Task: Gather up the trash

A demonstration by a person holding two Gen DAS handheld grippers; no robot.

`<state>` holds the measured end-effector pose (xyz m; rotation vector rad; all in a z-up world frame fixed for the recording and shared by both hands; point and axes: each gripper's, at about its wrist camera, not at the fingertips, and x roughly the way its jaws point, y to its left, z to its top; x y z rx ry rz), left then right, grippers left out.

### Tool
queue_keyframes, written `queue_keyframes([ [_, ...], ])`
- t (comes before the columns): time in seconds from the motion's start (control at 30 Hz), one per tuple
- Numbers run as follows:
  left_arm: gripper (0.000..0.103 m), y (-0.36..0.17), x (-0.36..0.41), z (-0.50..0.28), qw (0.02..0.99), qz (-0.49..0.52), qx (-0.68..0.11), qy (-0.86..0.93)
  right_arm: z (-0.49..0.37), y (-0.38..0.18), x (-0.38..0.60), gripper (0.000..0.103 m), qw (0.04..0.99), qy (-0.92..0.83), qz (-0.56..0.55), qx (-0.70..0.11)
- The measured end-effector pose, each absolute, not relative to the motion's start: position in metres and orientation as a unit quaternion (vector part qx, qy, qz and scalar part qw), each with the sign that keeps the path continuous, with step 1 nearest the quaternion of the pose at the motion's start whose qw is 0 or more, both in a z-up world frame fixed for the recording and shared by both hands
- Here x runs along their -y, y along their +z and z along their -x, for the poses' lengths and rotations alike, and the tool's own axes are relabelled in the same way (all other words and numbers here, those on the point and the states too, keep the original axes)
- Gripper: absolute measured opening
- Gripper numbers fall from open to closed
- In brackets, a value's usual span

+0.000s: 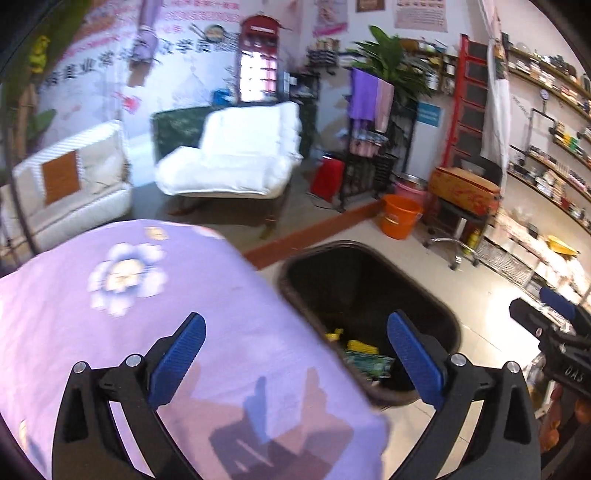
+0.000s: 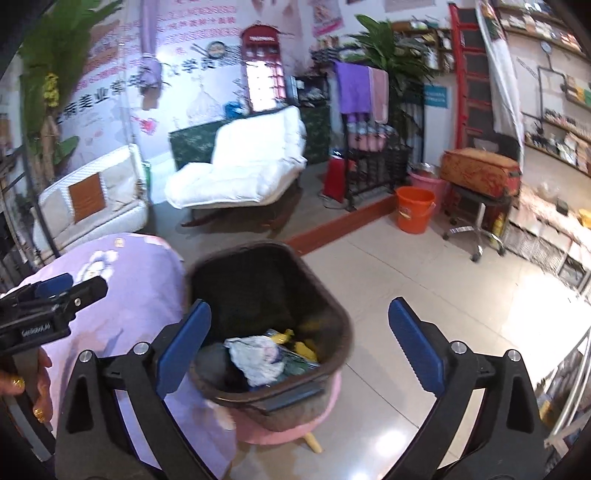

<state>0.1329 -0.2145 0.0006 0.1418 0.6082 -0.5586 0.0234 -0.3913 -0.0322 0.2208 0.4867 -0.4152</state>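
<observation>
Small shop, stocked wall shelves [image 1: 546, 177]; wall posters [image 1: 419, 14], white lounge chair [image 1: 236, 155]

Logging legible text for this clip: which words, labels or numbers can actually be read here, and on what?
"GenROBOT.AI", small and only just legible: on the black body of the left gripper, right wrist view.
"DAS", partly legible: on the black body of the right gripper, left wrist view.
Large Chinese lettering on the wall banner: too blurred to quote.
Blue sign, wall posters, orange bucket label: too small or blurred.

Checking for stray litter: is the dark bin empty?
No, the dark bin holds crumpled white paper and yellow scraps.
</observation>
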Motion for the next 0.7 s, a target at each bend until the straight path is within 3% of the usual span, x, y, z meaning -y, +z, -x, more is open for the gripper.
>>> queue_keyframes([
  [0.7, 0.098, 0.027, 0.081, -0.065, 0.969, -0.033, -0.225, -0.102, -0.029, -0.013, 0.265, 0.098, 0.974, -0.066, -0.085, -0.200],
])
